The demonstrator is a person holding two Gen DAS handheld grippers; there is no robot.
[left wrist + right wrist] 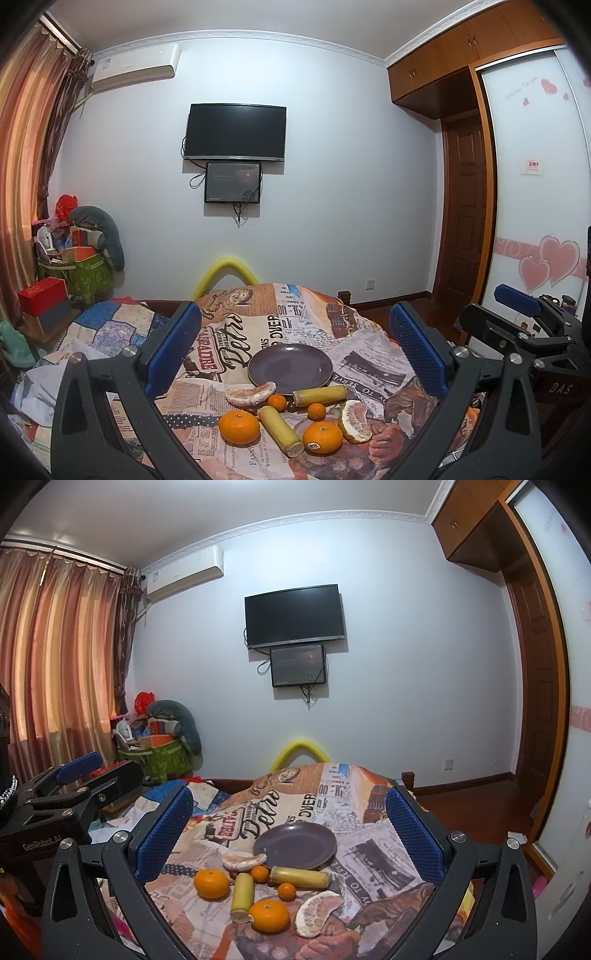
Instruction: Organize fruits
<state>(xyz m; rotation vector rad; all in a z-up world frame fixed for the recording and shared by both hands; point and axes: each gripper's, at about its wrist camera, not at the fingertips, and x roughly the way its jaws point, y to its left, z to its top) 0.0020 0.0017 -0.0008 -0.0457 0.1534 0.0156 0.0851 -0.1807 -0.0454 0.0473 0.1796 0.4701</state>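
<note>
While both grippers hover above the bed w/ jaws wide, left gripper [295, 347] and right gripper [291, 827] hold nothing. Oranges [239, 427], pomelo segments [317, 912] & sugarcane pieces [280, 430] lie on newsprint cloth [369, 365] just in front of the purple plate [290, 367].

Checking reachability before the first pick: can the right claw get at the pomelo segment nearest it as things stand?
Probably yes. The right claw is open and empty, and the pomelo segment lies bare on the printed cloth below it. Only the orange sits close beside it, so nothing blocks a descent from above.
</note>
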